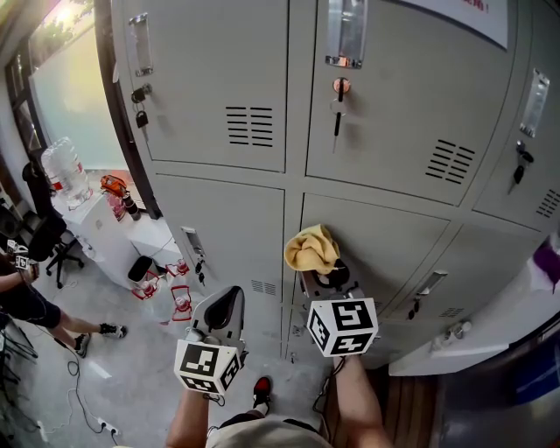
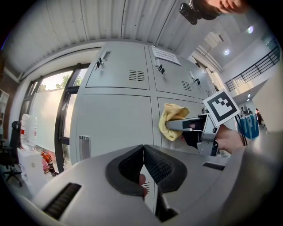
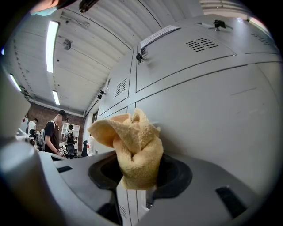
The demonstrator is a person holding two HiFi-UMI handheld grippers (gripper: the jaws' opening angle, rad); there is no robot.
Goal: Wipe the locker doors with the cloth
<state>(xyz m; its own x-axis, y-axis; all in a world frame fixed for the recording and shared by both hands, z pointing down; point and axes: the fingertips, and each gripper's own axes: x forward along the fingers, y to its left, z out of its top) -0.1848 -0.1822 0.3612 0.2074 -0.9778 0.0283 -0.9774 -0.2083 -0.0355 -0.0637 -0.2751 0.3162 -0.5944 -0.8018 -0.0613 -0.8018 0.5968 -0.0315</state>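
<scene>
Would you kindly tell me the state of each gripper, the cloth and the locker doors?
left gripper, shut, empty.
right gripper, shut on the cloth.
cloth, bunched, clamped in the right gripper.
locker doors, closed.
key, hanging in an upper door's lock.

Left tongs point(image 2: 143, 151) pressed together, right tongs point(image 2: 176, 125) clamping yellow cloth point(image 2: 170, 115), grey locker doors point(image 2: 110, 123) ahead

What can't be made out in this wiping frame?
- Cloth-to-door contact: head view, the yellow cloth covers where it meets the locker door.
- Right gripper jaw tips: right gripper view, wrapped by the cloth.
- Notice print: cut by head view's top edge, too small in left gripper view.
</scene>
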